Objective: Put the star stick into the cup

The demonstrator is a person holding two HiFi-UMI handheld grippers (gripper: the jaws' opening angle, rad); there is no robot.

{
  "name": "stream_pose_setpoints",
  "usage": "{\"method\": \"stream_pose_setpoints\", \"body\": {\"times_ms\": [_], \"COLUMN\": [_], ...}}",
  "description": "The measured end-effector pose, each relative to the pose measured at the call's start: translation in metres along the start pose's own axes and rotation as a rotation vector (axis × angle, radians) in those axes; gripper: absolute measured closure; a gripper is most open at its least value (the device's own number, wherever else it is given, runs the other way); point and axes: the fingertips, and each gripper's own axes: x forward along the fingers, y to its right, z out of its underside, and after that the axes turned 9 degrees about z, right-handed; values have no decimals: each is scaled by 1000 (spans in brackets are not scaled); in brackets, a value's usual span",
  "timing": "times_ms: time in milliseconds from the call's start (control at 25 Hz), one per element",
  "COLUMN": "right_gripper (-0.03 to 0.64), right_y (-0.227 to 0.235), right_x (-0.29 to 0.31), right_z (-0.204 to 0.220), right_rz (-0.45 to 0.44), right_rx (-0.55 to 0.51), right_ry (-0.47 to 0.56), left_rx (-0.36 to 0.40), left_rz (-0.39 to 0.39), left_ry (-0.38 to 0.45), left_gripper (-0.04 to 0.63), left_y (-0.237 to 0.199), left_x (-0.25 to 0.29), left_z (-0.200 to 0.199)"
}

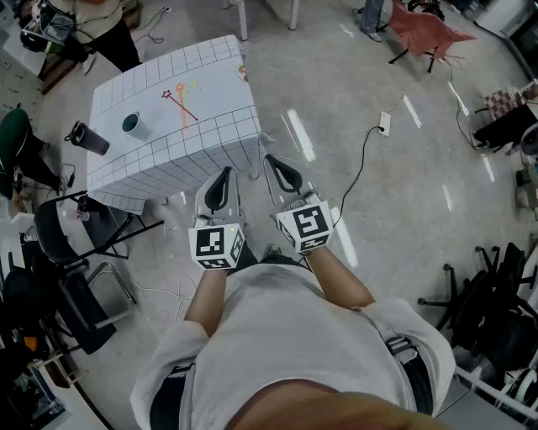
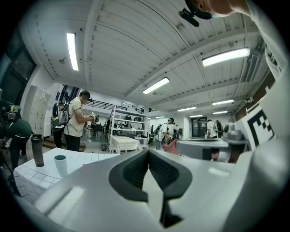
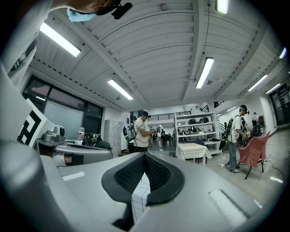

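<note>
On the white gridded table (image 1: pixel 210 134) lie thin sticks tipped with small stars (image 1: pixel 179 102), one red star at the left end. A white cup with a dark inside (image 1: pixel 134 125) stands left of them on the cloth, and it also shows in the left gripper view as the cup (image 2: pixel 60 164). My left gripper (image 1: pixel 221 179) and right gripper (image 1: pixel 279 166) are held side by side near the table's front corner, well short of the sticks. Both are shut and hold nothing.
A dark bottle (image 1: pixel 88 138) stands near the table's left edge, also seen as the bottle (image 2: pixel 37 150). Black chairs (image 1: pixel 80 243) stand at the table's front left. A person (image 1: pixel 97 25) stands behind the table. A power strip and cable (image 1: pixel 382 124) lie on the floor to the right.
</note>
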Motion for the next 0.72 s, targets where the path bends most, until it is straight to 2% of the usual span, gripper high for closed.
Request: {"method": "stream_pose_setpoints", "body": {"times_ms": [160, 440, 720], "right_gripper": [618, 618, 617], "right_y": [4, 0, 9], "right_x": [23, 86, 180], "right_z": [3, 21, 32], "right_rz": [-17, -60, -66], "right_rx": [-7, 17, -32], "right_ry": [-13, -81, -112], "left_rx": [-17, -63, -79], "left_rz": [-8, -32, 9], "left_ry": [-19, -85, -154], "left_gripper": [592, 592, 592], "left_y": [-13, -72, -135], "left_x": [15, 61, 123], "left_z": [6, 22, 33]}}
